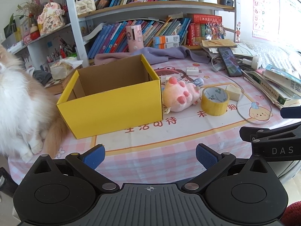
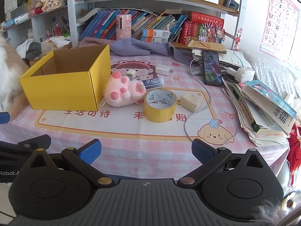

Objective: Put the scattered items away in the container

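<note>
An open yellow cardboard box (image 1: pixel 111 101) (image 2: pixel 62 86) stands on the pink checked tablecloth; what shows of its inside is bare. Right of it lie a pink plush paw (image 1: pixel 180 96) (image 2: pixel 122 92), a yellow tape roll (image 1: pixel 214 101) (image 2: pixel 160 105), a cream block (image 1: pixel 233 92) (image 2: pixel 191 101), a small blue-white pack (image 2: pixel 153 82), a white charger cube (image 2: pixel 130 74) and a white block (image 1: pixel 191 70) (image 2: pixel 163 69). My left gripper (image 1: pixel 150 155) is open and empty, near the table's front edge. My right gripper (image 2: pixel 146 150) is open and empty, in front of the tape roll.
A fluffy cat (image 1: pixel 17 101) sits at the table's left beside the box. A phone (image 2: pixel 211 66), a cable (image 2: pixel 197 113) and stacked books (image 2: pixel 263 109) crowd the right side. A purple cloth (image 2: pixel 143 47) and bookshelves stand behind.
</note>
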### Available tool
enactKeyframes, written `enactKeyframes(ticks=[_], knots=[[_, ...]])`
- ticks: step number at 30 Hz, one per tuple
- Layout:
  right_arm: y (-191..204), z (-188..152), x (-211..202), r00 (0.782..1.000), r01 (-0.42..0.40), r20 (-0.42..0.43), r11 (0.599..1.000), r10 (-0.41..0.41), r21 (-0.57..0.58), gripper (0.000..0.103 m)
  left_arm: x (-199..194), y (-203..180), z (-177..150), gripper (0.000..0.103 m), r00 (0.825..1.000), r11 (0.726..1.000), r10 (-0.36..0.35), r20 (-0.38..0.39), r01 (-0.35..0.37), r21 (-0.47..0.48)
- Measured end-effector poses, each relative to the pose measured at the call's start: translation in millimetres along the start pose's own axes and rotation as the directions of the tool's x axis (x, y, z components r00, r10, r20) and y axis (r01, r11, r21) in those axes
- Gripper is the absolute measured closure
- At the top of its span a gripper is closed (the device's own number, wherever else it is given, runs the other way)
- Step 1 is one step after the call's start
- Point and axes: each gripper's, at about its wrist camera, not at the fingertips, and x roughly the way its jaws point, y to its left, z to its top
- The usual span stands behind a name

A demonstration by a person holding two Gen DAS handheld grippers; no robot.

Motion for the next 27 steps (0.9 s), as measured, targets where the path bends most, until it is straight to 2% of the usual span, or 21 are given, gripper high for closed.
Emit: enactKeyframes(ticks=[14, 27], knots=[[-3, -2, 9, 0.999, 0.003, -0.032, 1.000, -0.002, 0.006, 0.000, 10, -3, 2, 0.000, 1.000, 1.000, -0.021, -0.010, 0.021, -0.003], [-21, 12, 28, 0.999, -0.013, -0.035, 1.000, 0.014, 0.011, 0.002, 28, -17, 15, 0.000, 0.999, 0.999, -0.052, -0.010, 0.052, 0.006]])
